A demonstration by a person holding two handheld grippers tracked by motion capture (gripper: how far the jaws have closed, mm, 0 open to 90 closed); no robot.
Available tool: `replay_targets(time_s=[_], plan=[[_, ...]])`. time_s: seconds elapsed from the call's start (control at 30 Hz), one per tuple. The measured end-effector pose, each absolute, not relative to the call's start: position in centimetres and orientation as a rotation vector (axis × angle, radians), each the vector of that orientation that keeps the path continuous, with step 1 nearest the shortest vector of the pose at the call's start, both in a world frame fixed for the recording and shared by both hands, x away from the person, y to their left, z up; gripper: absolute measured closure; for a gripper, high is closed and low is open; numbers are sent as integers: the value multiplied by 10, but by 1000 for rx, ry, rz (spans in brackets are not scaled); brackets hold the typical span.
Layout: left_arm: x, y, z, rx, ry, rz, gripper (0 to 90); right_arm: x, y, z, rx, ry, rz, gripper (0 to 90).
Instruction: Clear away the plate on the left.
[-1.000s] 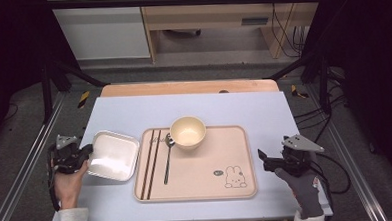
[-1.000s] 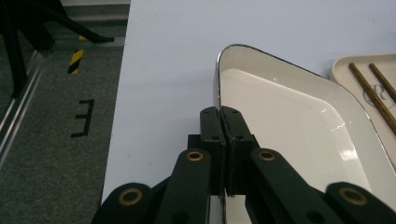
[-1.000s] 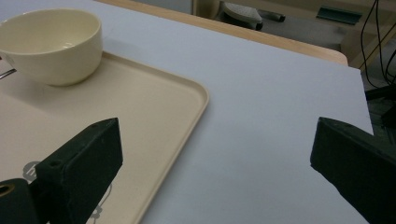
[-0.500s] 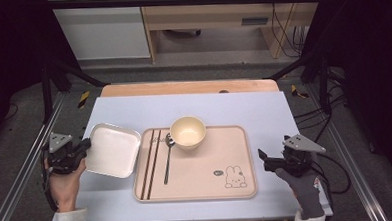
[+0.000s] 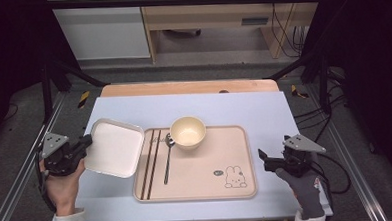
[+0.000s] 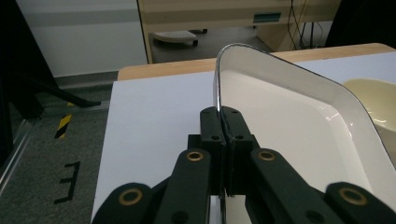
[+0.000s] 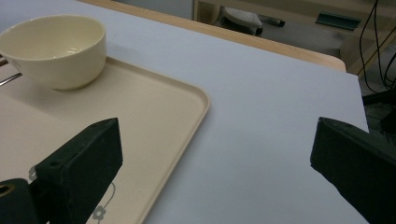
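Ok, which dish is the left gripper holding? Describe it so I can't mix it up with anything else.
Start at the beige tray with the rabbit drawing in the middle of the table. Just off its left edge is a white square plate with rounded corners, its rim pinched by the left gripper. Unlike the round cream bowl on the tray, it is flat, square and tilted up.

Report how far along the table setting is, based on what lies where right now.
Done: the bowl, spoon and chopsticks already lie on the tray. In hand: the left claw is shut on the rim of the white square plate, tilted up off the table. Left, probably: placing the plate. The right claw waits open beside the tray.
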State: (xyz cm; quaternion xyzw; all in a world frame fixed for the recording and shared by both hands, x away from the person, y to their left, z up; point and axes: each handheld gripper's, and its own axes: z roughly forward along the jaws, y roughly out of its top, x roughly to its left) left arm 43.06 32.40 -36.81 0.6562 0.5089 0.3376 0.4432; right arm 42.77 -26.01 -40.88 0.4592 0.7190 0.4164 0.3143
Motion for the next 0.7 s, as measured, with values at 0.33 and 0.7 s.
replay_targets(time_s=[0.33,0.7], plan=[[427,298,-362,1667,1158,816,888,428,-260,-409,1208,1897,1096,25],[423,263,-359,1725,1049,798,888,428,-260,-409,1210,1897,1095,25]])
